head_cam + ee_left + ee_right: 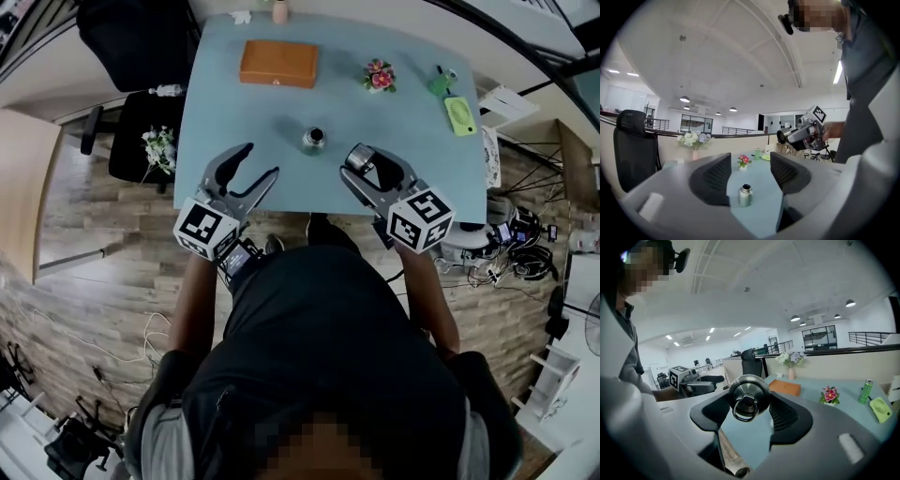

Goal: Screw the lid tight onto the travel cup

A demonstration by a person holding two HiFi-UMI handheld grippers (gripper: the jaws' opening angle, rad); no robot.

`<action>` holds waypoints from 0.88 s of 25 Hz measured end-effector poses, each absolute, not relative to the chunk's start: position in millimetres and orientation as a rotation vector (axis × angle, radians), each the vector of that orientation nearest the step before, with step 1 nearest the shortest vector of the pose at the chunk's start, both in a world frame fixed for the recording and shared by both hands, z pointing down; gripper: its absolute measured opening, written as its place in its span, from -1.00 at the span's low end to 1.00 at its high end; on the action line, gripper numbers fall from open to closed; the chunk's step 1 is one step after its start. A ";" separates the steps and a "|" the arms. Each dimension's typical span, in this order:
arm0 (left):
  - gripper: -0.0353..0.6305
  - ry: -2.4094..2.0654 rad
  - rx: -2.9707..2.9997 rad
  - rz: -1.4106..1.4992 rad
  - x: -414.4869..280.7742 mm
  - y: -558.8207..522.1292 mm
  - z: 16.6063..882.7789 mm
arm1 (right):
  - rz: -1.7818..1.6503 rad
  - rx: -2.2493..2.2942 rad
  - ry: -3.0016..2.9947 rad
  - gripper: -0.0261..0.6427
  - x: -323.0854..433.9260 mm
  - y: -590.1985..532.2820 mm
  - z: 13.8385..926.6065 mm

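Observation:
The steel travel cup (313,139) stands upright and uncapped near the middle of the light blue table (234,112). In the left gripper view the cup (746,195) shows low between the jaws, some way ahead. My left gripper (260,160) hovers over the table's near edge, left of the cup, open with nothing in it (750,164). My right gripper (361,161) is right of the cup, shut on the round metal lid (358,157). The lid (749,397), with its ring handle facing the camera, sits clamped between the pads.
An orange box (278,64) lies at the back of the table. A small flower pot (379,76), a green bottle (441,82) and a lime case (459,115) are at the back right. A black chair (136,42) and white flowers (159,145) stand to the left.

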State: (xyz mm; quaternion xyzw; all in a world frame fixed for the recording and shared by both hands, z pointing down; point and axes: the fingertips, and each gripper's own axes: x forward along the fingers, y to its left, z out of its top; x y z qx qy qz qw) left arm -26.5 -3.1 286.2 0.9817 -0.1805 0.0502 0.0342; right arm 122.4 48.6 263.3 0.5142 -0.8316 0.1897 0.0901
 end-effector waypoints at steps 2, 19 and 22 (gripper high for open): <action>-0.03 -0.564 3.006 0.175 -17.8 -10.4 297.3 | 0.575 1.474 -2.461 -0.13 125.2 33.9 275.4; 0.30 -0.397 3.012 0.456 77.2 -54.8 432.6 | 0.667 1.047 -2.278 -0.13 133.2 -46.0 393.4; 0.36 -0.371 2.988 0.482 89.6 -57.0 456.1 | 0.655 0.968 -2.223 -0.13 131.0 -48.8 416.1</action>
